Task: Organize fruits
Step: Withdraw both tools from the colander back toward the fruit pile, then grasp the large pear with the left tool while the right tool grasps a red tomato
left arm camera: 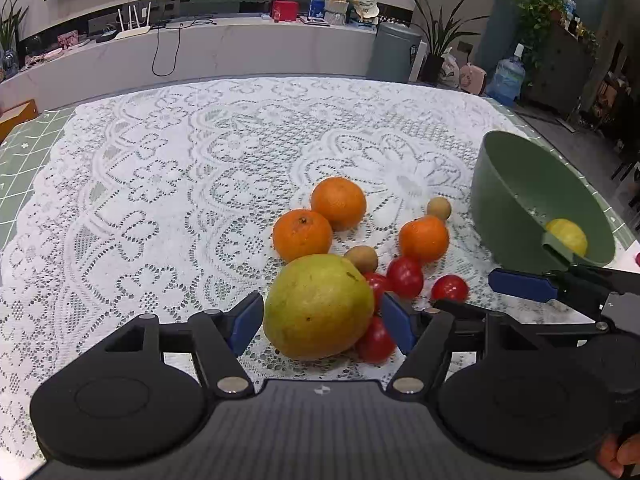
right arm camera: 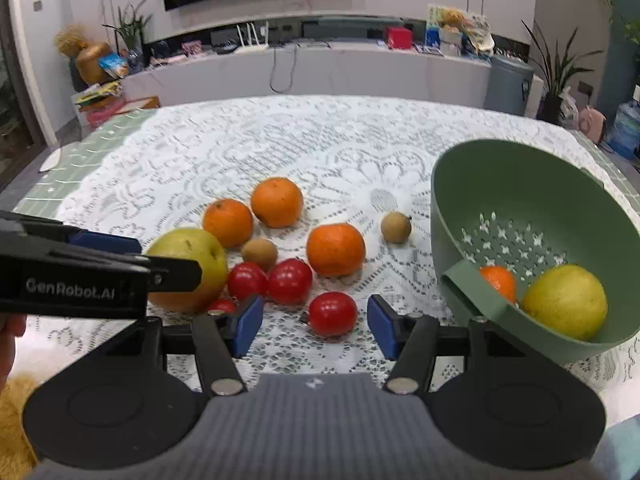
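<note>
The green colander [right arm camera: 460,184] sits far right on the lace cloth [left arm camera: 160,200]. The left gripper [left arm camera: 320,320] gapes around the pear [left arm camera: 318,306], not gripping. The right gripper [right arm camera: 314,326] brackets a tomato [right arm camera: 333,313], untouched. Closing may scatter neighbouring tomatoes.

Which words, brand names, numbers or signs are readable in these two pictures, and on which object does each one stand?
"GenRobot.AI": white letters on the black body of the left claw, seen in the right wrist view.
Printed packages and boxes on the long white shelf behind the table: too small and blurred to read.
Grey cylindrical bin, small label: unreadable.
Nothing else carries text.
</note>
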Action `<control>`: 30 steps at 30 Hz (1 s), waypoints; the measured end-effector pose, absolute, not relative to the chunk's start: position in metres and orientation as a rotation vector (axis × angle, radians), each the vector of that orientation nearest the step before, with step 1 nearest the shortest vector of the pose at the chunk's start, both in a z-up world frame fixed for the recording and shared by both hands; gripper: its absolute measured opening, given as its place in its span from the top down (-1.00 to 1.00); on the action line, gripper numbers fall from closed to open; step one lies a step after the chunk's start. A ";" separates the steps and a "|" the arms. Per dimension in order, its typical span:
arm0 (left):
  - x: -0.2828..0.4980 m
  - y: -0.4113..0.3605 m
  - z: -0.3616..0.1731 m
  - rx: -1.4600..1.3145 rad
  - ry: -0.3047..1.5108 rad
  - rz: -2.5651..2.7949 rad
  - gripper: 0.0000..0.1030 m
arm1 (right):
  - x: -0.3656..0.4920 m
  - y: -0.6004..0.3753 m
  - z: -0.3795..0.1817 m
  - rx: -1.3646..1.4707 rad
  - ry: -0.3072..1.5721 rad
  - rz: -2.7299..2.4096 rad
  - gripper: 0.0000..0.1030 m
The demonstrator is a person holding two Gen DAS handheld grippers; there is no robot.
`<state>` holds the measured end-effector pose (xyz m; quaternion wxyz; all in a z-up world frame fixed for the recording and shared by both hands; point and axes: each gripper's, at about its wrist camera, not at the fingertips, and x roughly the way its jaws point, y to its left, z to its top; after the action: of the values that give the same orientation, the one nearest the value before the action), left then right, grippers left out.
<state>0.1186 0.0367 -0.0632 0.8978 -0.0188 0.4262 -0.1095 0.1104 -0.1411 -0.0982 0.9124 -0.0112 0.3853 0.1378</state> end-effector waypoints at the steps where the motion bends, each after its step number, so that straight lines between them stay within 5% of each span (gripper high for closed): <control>1: 0.120 0.037 -0.065 -0.038 0.885 -0.224 -0.58 | 0.112 -0.140 -0.100 -0.026 0.804 0.277 -0.08; 30: 0.139 0.038 -0.087 -0.100 0.942 -0.249 -0.55 | 0.137 -0.141 -0.121 0.045 0.939 0.261 0.35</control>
<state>0.1393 0.0381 -0.0870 0.8825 -0.0478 0.4523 -0.1195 0.1367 -0.1409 -0.1208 0.8834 0.0215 0.4510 0.1252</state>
